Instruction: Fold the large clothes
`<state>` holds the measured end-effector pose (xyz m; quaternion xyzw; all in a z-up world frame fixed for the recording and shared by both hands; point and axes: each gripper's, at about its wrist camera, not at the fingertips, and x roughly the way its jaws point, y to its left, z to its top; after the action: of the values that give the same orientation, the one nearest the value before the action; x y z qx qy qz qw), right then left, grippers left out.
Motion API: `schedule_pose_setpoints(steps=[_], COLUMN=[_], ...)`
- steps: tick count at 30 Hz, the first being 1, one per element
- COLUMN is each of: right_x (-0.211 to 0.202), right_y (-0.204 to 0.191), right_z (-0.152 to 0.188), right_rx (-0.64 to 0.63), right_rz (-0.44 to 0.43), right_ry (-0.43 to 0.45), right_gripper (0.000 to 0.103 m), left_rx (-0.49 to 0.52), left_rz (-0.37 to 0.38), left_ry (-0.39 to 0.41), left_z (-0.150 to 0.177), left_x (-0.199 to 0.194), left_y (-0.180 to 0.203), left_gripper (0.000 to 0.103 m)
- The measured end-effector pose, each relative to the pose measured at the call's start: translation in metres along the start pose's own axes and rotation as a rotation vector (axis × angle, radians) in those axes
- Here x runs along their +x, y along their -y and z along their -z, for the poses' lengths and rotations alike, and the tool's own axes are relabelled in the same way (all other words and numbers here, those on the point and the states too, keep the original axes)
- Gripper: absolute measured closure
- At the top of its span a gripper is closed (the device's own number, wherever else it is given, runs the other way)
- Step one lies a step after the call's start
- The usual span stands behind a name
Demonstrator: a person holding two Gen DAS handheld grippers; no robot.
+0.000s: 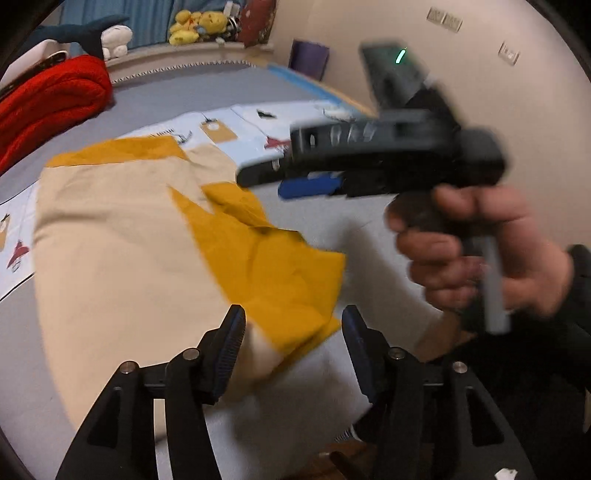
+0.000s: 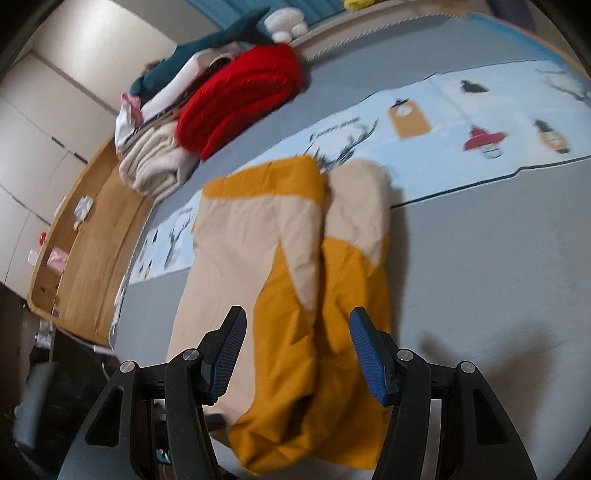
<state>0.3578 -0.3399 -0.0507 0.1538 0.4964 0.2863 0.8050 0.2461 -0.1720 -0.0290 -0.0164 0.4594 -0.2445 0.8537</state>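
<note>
Soft, even indoor light is filling both views. Motion blur is smearing the right gripper and hand. Fisheye bending is curving walls; dark vignette is ringing edges. A faint shadow is falling right of the garment.

1 cream-and-mustard garment mid-bed; 1 printed blue cloth strip across the bed; 1 red blanket and 1 cream folded stack at far bed corner; 2 grippers, left gripper, right gripper, both spread, holding nothing; 1 yellow plush, 1 white plush, 1 shark plush along the far bed edge
</note>
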Motion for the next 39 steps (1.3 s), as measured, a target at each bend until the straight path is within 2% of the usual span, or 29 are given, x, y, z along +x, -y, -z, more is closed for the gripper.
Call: schedule_pose_setpoints(steps=[1,4,7,8,9,12,15,17,18,19,20,22,25,28,30,32,35,39], right_x=[0.005,0.026,0.051,0.055,0.057,0.047,0.008,-0.023,-0.029,-0.027,-0.017,0.004,0.032,0.034,0.035,0.036,0.036,0.044], right_y=[-0.003,-0.01,-0.012,-0.013,-0.015,-0.024,-0.033,-0.026,-0.019,-0.012,0.003,0.026,0.05,0.049,0.047,0.046,0.044,0.026], right_z=[0.001,0.006,0.016,0.017,0.019,0.02,0.016,0.014,0.017,0.02,0.025,0.032,0.045,0.043,0.042,0.04,0.041,0.04], right_rx=[-0.007,-0.016,-0.023,-0.032,-0.046,-0.072,-0.094,-0.048,-0.033,-0.018,0.006,0.057,0.105,0.107,0.107,0.099,0.061,-0.032], right_rz=[-0.007,0.006,0.097,0.117,0.127,0.094,-0.003,-0.078,-0.048,-0.002,0.076,0.161,0.237,0.24,0.249,0.263,0.3,0.351], right_ry=[-0.014,-0.096,-0.193,-0.203,-0.208,-0.165,-0.042,0.047,0.058,0.046,-0.001,-0.09,-0.19,-0.182,-0.179,-0.183,-0.19,-0.21], right_gripper=[0.044,0.044,0.046,0.063,0.089,0.096,0.097,0.098,0.098,0.098,0.098,0.098,0.098,0.098,0.098,0.098,0.098,0.097], left_rx=[-0.012,-0.07,-0.189,-0.242,-0.271,-0.352,-0.419,-0.45,-0.458,-0.459,-0.455,-0.439,-0.401,-0.318,-0.257,-0.267,-0.283,-0.206], left_rz=[-0.012,-0.112,-0.249,-0.281,-0.291,-0.326,-0.33,-0.293,-0.279,-0.27,-0.263,-0.243,-0.247,-0.242,-0.266,-0.246,-0.23,-0.261], left_ry=[0.013,0.041,0.04,0.032,0.031,0.019,-0.012,-0.008,-0.017,-0.045,-0.083,-0.188,-0.195,-0.184,-0.24,-0.275,-0.264,-0.257], left_z=[0.004,0.017,0.032,0.037,0.039,0.043,0.048,0.05,0.049,0.05,0.052,0.057,0.048,0.044,0.057,0.07,0.075,0.079], left_x=[-0.01,-0.032,-0.045,-0.048,-0.05,-0.046,-0.038,-0.034,-0.032,-0.024,-0.017,0.005,0.004,0.003,0.021,0.034,0.036,0.037], left_y=[-0.007,-0.032,-0.067,-0.08,-0.086,-0.104,-0.121,-0.127,-0.128,-0.128,-0.128,-0.128,-0.119,-0.105,-0.108,-0.116,-0.12,-0.109], left_gripper=[0.053,0.053,0.053,0.053,0.053,0.053,0.053,0.053,0.053,0.052,0.052,0.048,0.051,0.054,0.052,0.048,0.047,0.047])
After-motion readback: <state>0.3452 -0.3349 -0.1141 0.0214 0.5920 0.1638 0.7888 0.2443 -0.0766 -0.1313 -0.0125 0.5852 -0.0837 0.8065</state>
